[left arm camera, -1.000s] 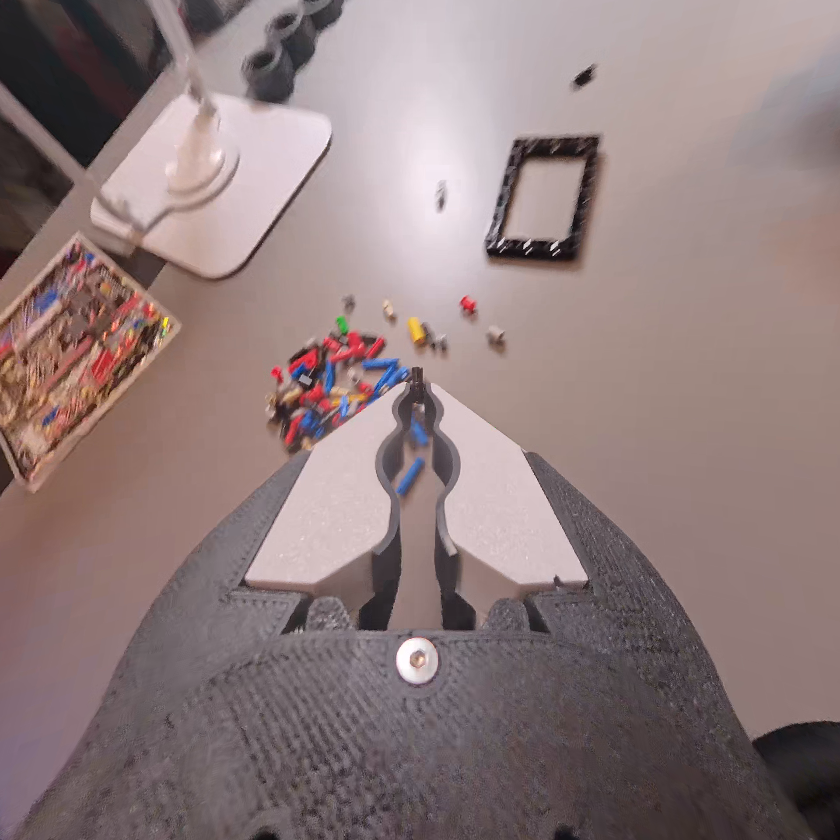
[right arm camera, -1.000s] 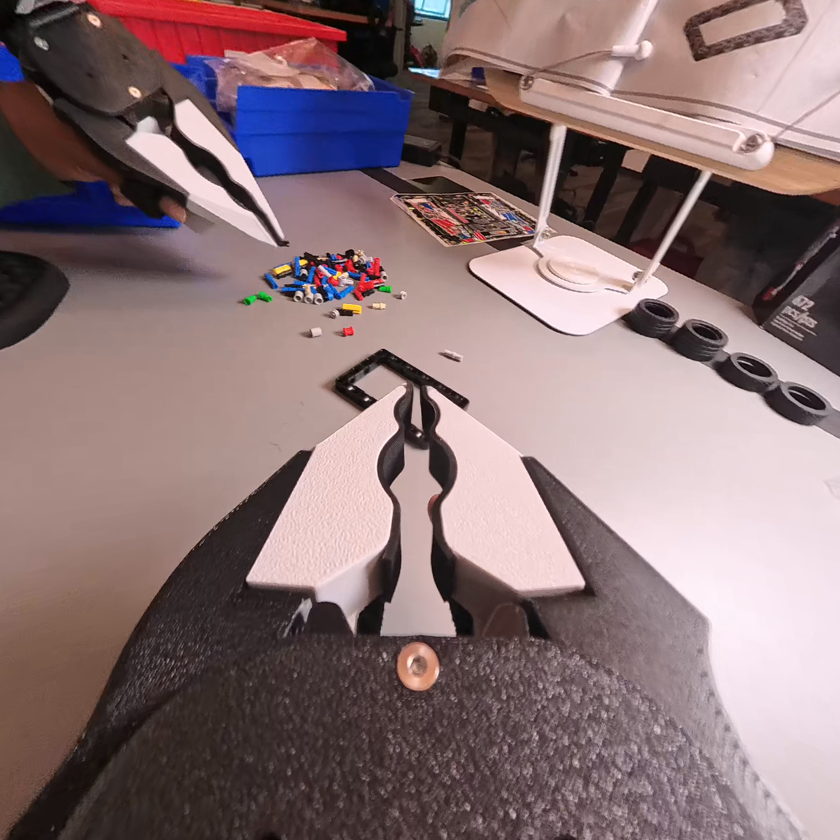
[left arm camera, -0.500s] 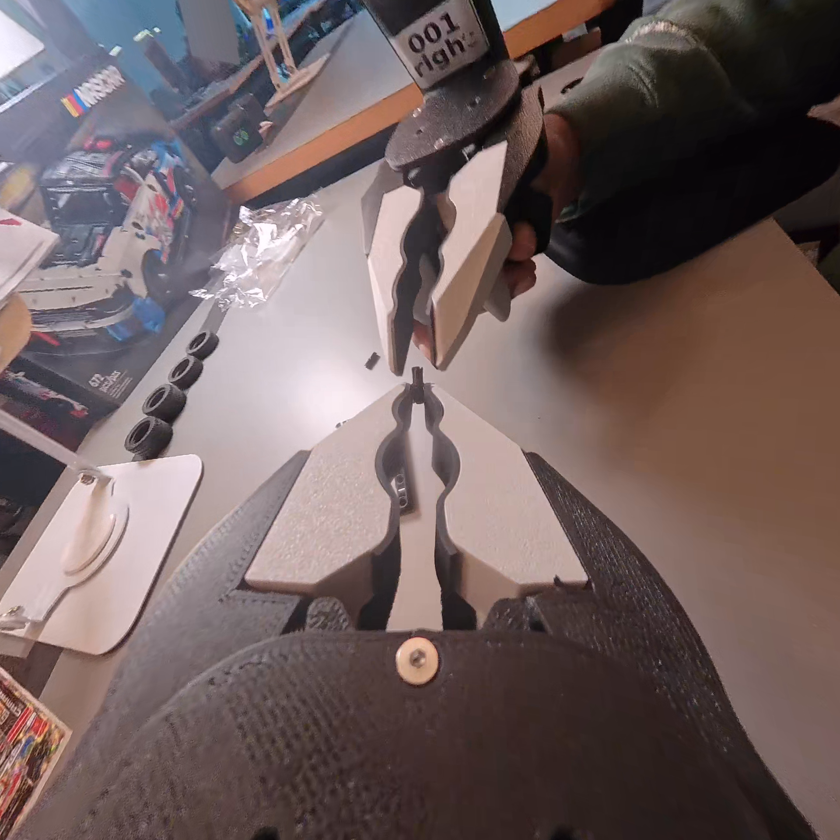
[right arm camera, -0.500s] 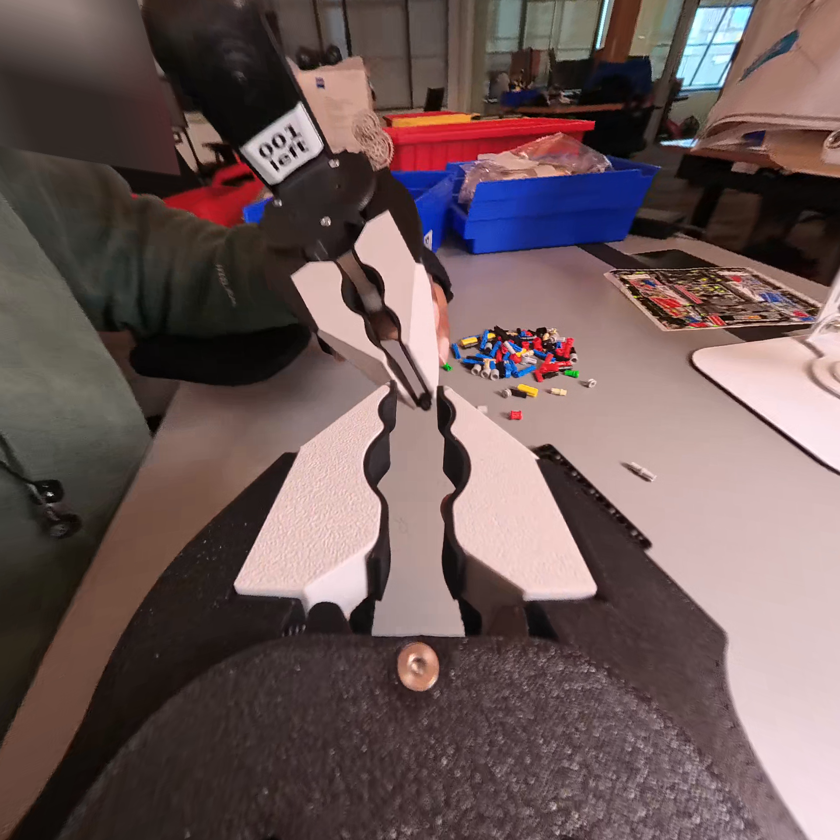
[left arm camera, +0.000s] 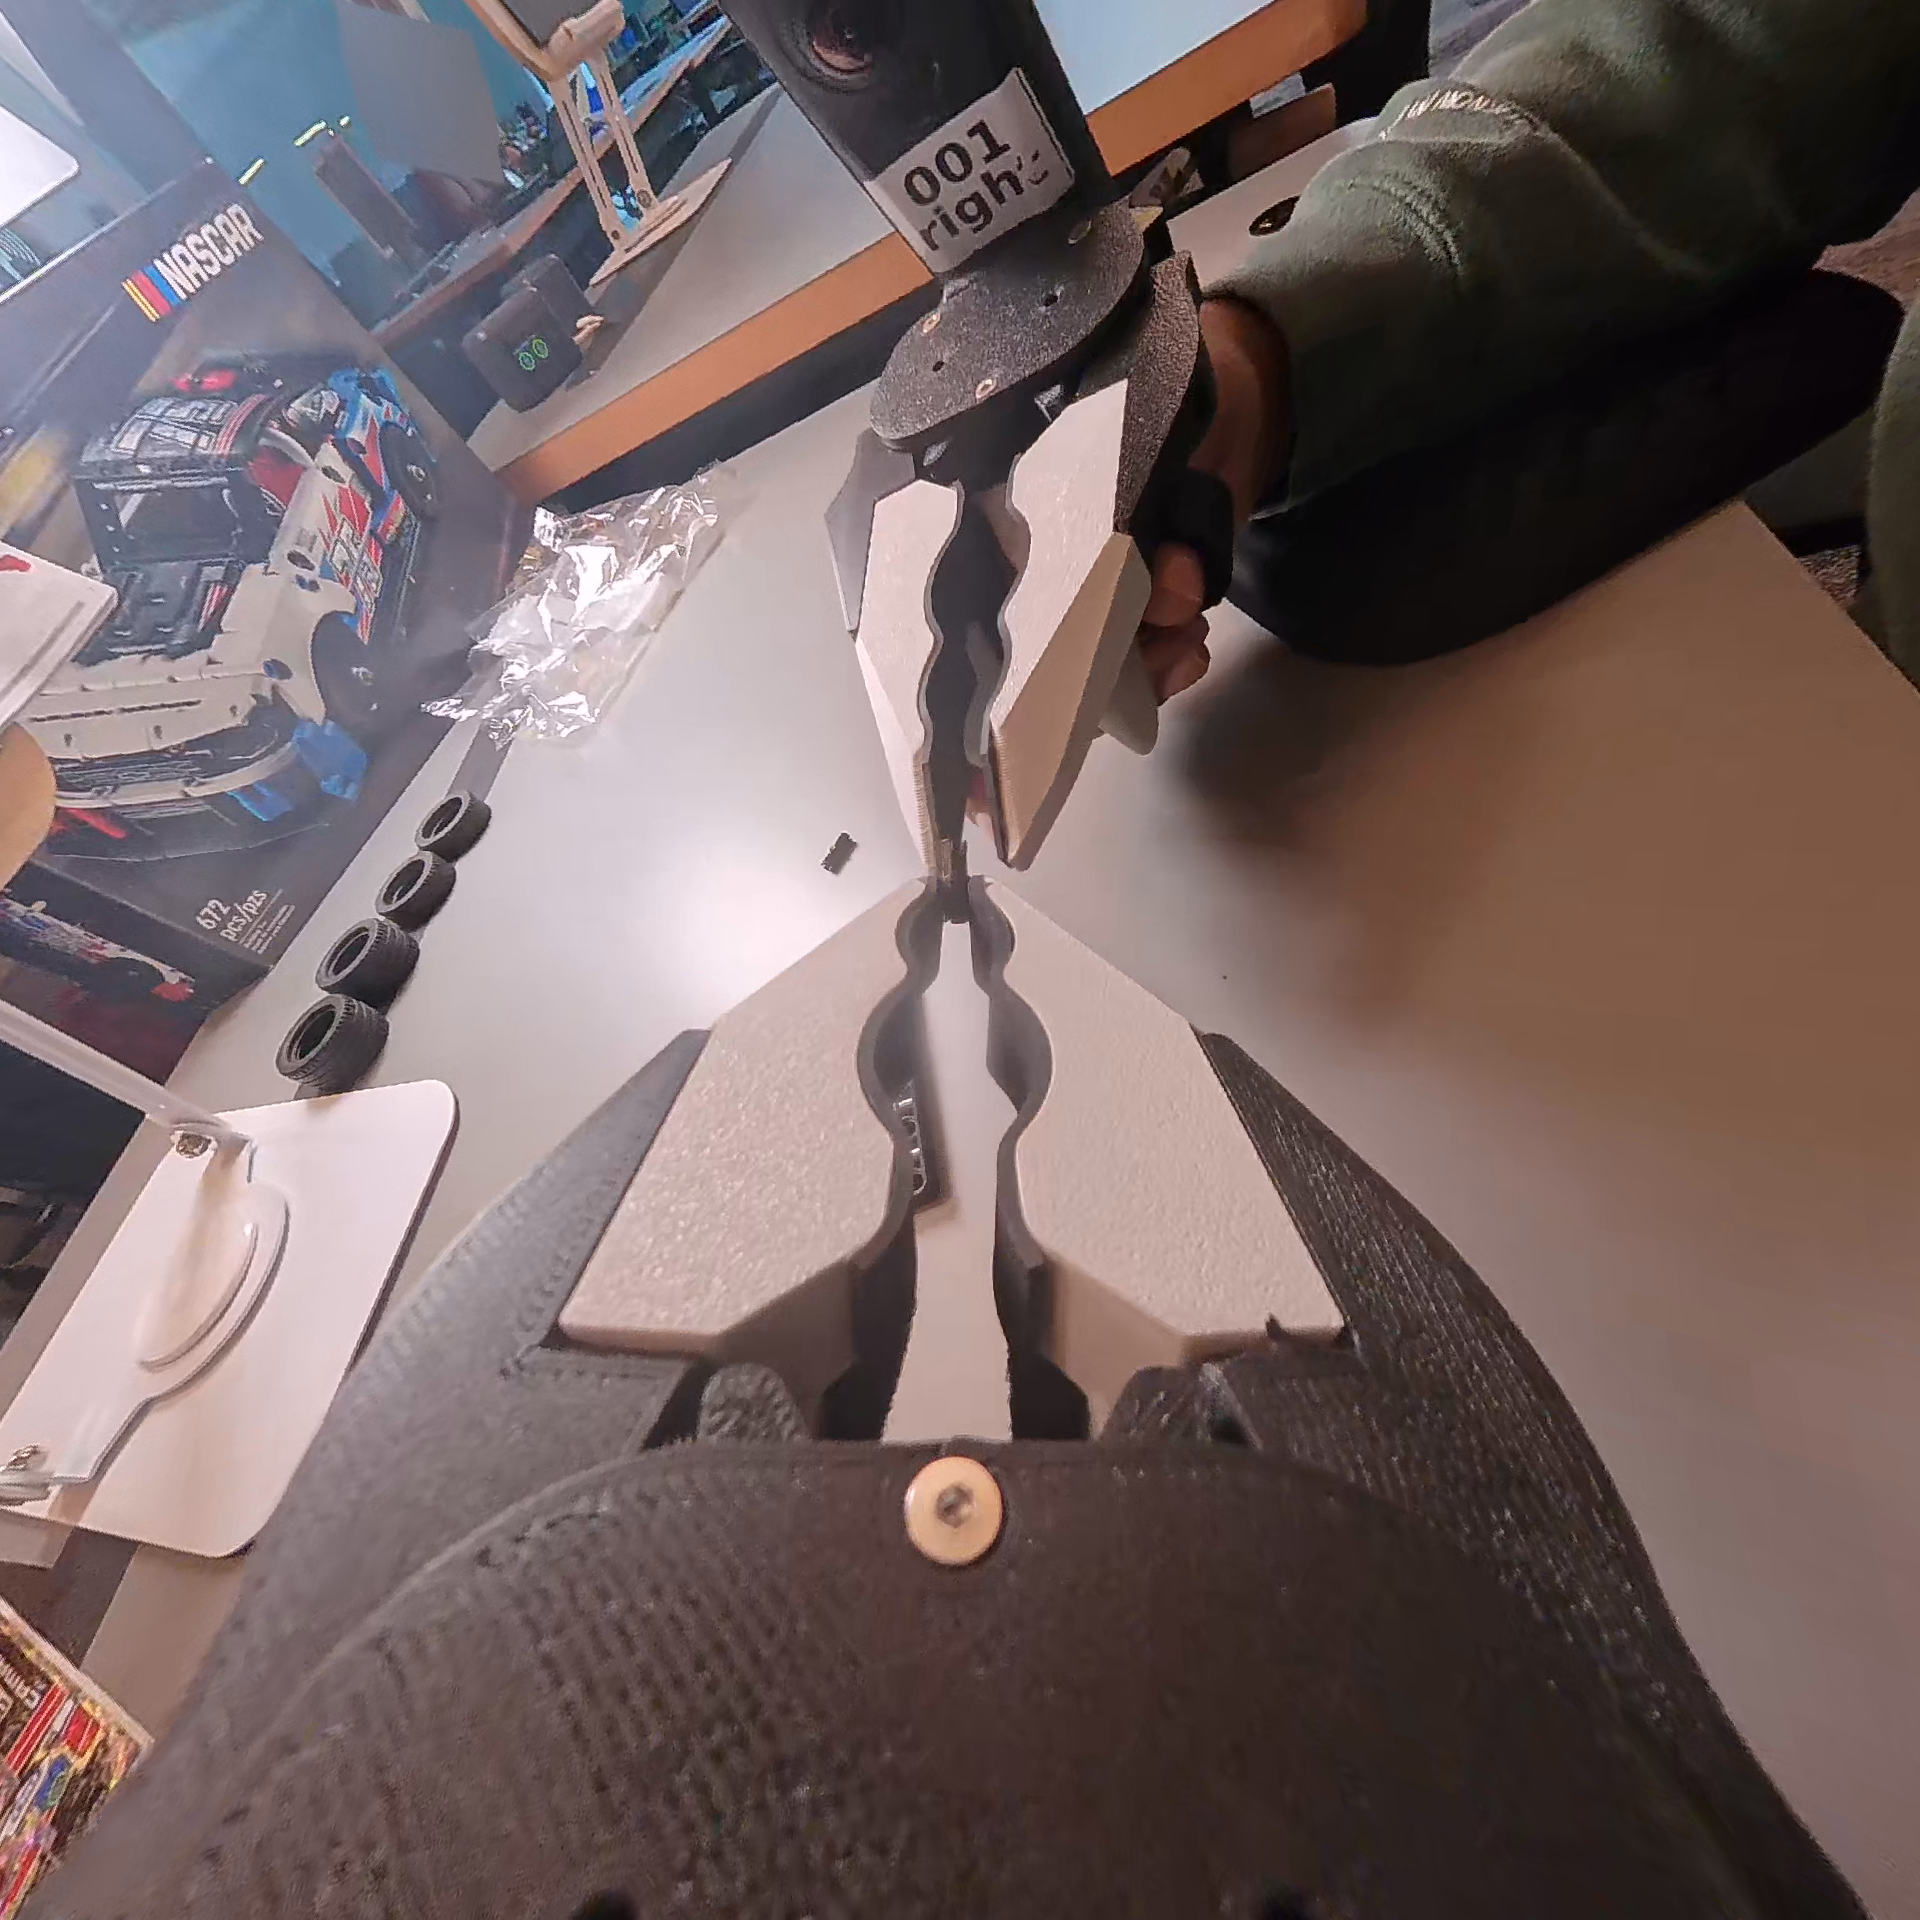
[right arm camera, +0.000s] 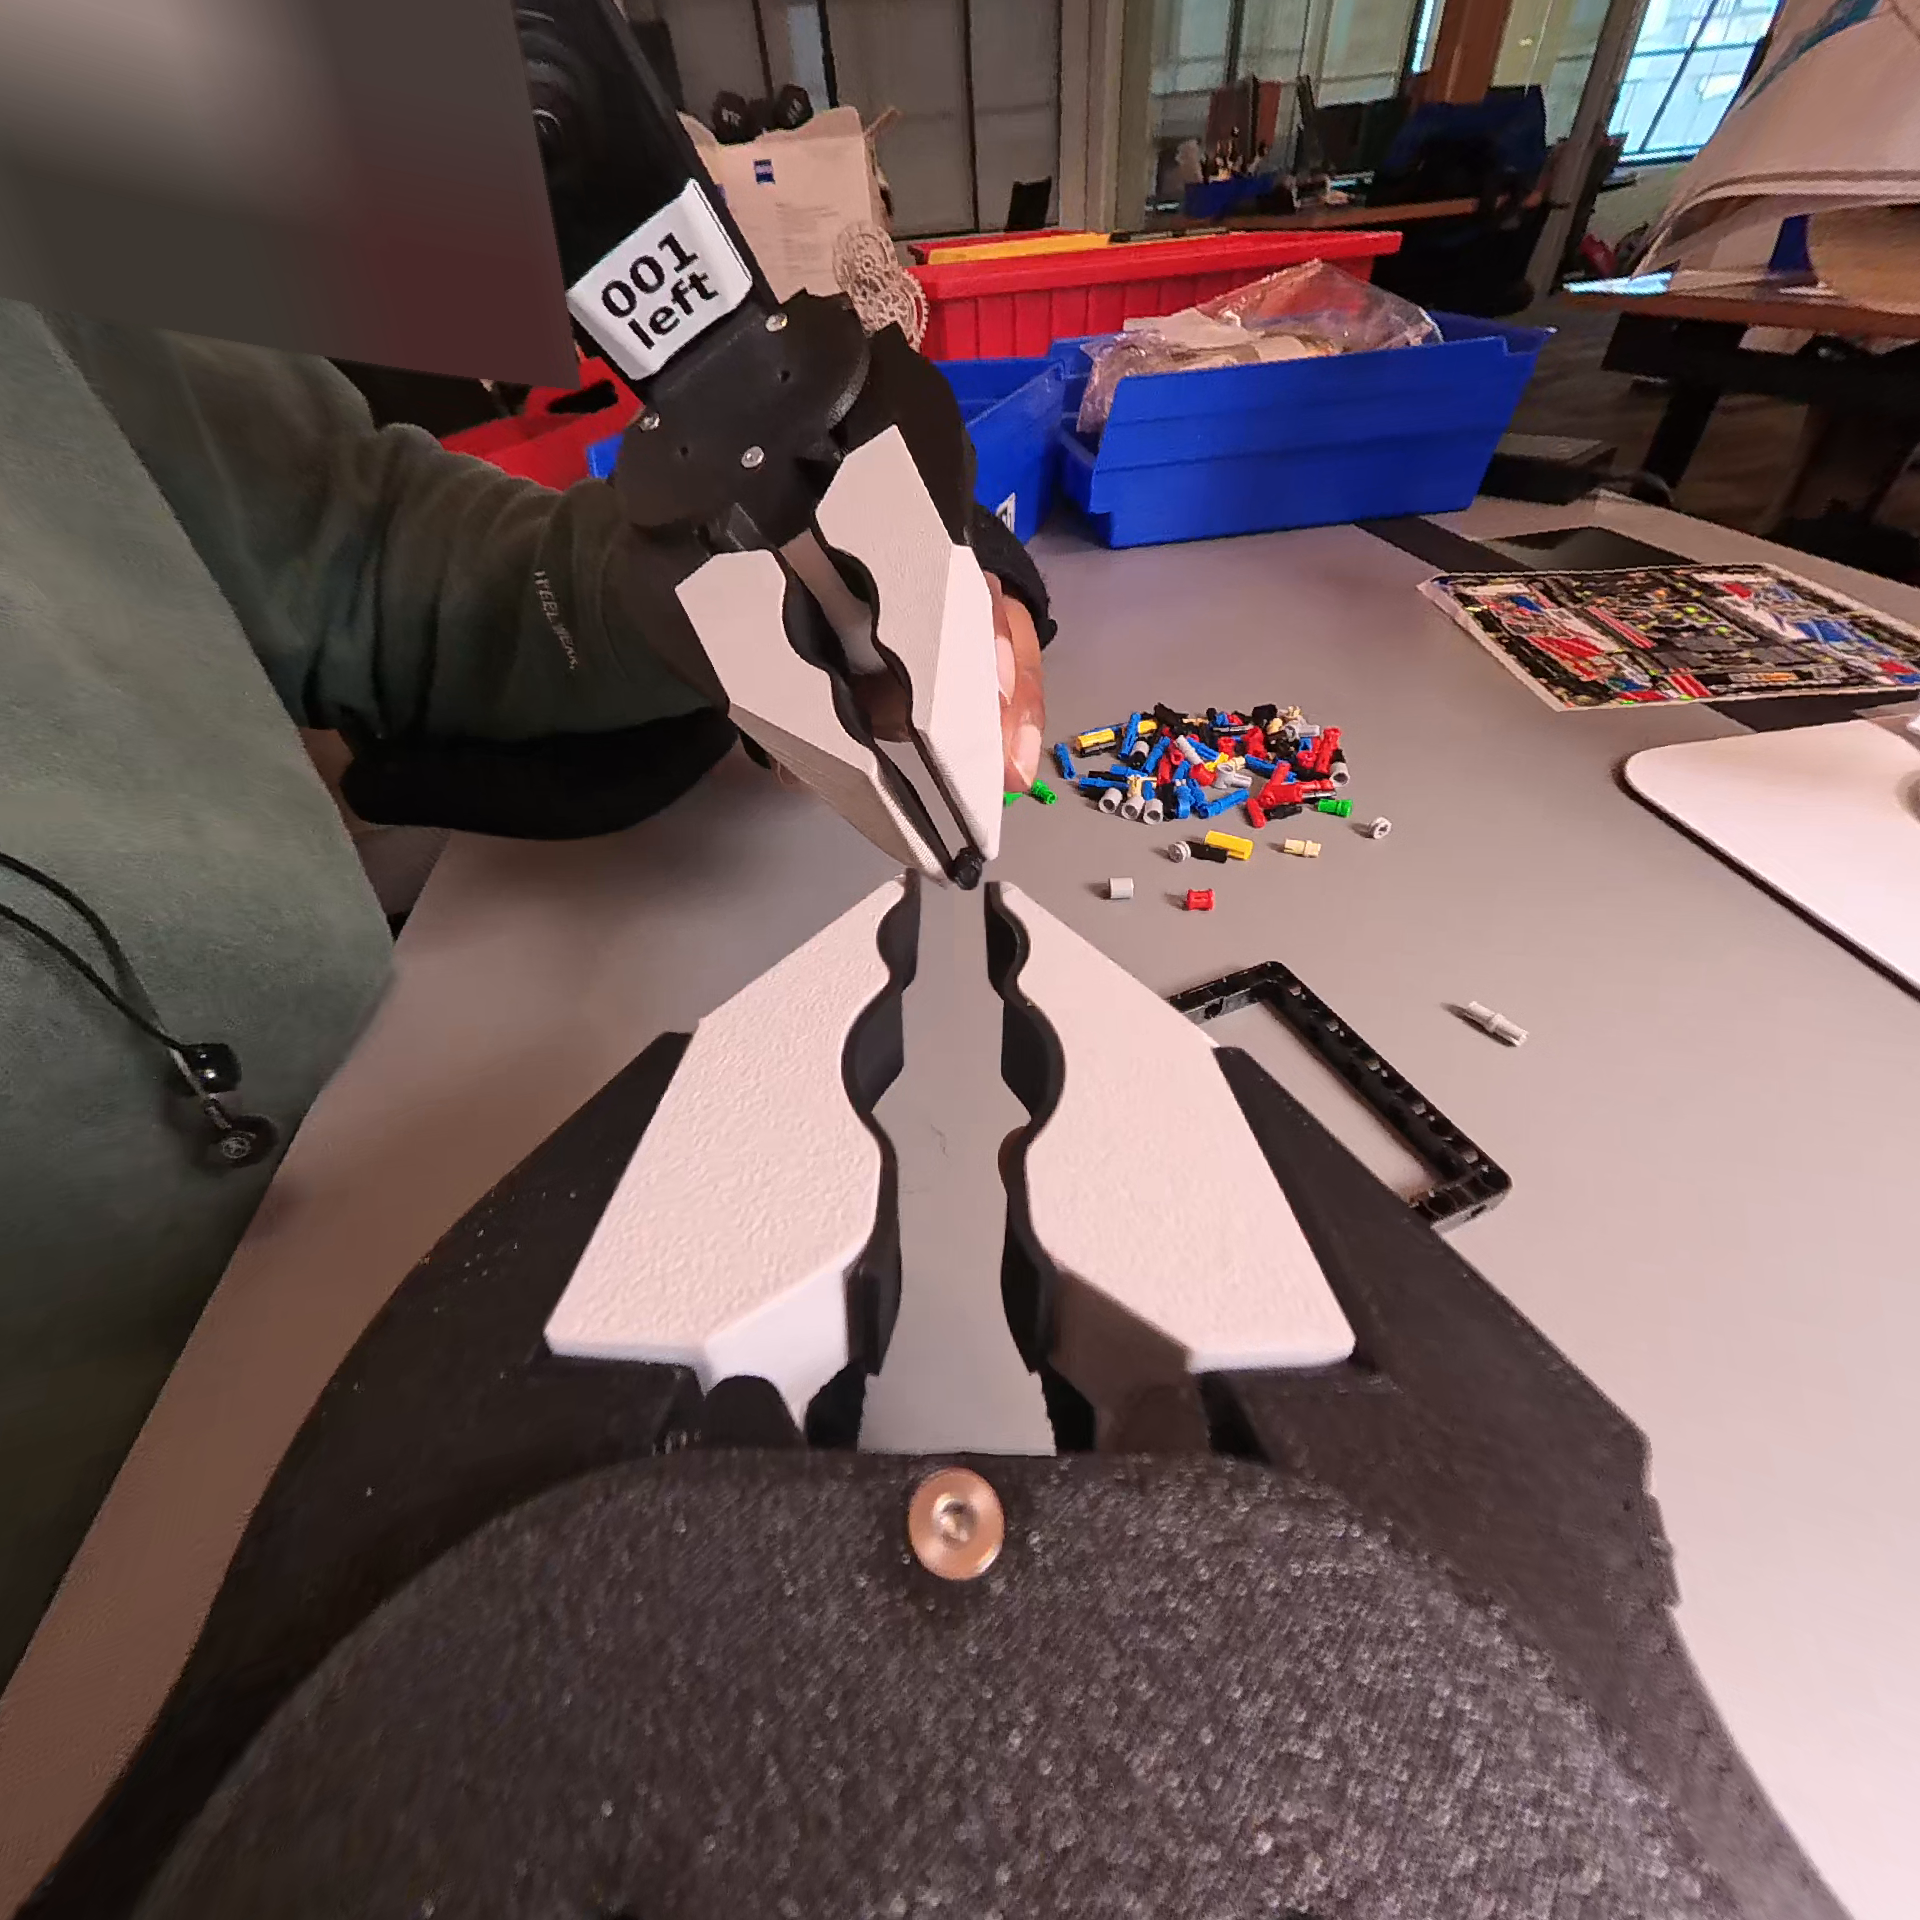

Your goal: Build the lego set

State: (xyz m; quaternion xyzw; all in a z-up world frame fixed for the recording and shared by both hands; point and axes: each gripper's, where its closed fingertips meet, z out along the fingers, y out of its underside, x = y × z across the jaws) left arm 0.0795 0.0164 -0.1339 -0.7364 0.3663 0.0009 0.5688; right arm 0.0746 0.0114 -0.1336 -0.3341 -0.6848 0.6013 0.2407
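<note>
My left gripper (right arm camera: 961, 862) is pinched shut on a small black pin (right arm camera: 968, 865), held in the air above the near edge of the table (right arm camera: 1558, 1039). Its tips almost meet those of my right gripper (right arm camera: 948, 891), whose fingers stand slightly apart with nothing between them; whether they touch the pin I can't tell, the tips crowd together. Further right, the pile of loose pieces (right arm camera: 1205, 769) sits mid-table, and the black frame (right arm camera: 1382, 1091) lies flat beside my right gripper. I judge this a hand-over. If the left lets go before the right closes, the pin drops and rolls off the near edge; a skewed pinch could flick it away.
</note>
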